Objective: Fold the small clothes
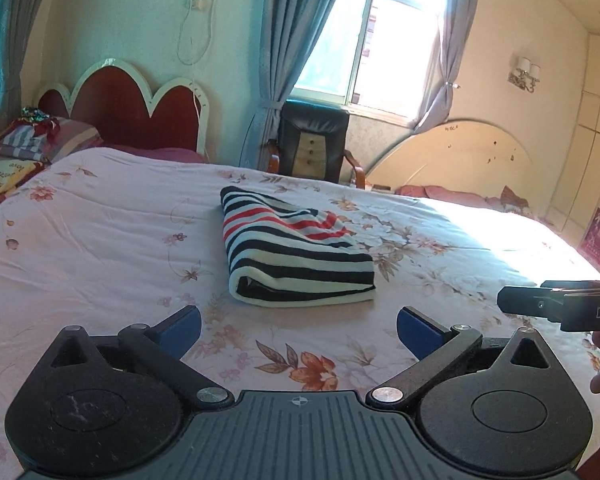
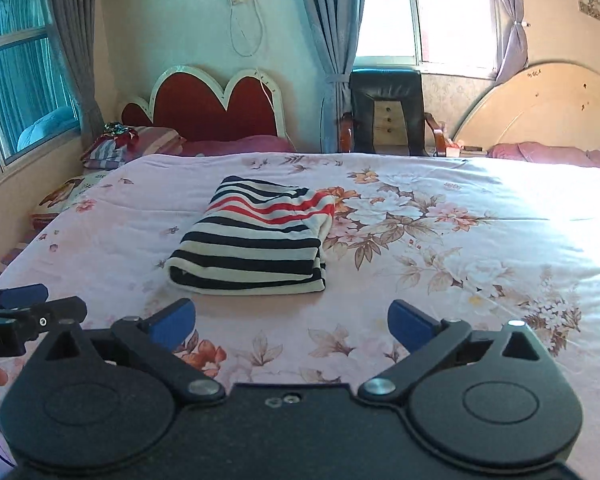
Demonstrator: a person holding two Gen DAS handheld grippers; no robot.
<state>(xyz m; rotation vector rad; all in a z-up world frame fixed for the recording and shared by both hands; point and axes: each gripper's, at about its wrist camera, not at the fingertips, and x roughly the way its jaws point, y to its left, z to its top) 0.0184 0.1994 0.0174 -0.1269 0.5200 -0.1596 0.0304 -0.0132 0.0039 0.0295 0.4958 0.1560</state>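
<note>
Beyond hand-held gripper (image 1: 299,330) — folded striped garment (image 1: 296,252)

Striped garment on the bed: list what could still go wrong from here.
1. The striped garment lies folded, but its red-striped far layer looks bunched and uneven, so the bundle may slump open if nudged.
2. Both the left gripper and the right gripper hang near its front edge with jaws wide open; a forward drift could snag the fold.
3. The floral bedspread is soft, so pressing nearby could tilt the bundle.

A folded garment (image 1: 296,256) lies on the bed (image 1: 100,240), the chair (image 1: 314,142) behind it.
</note>
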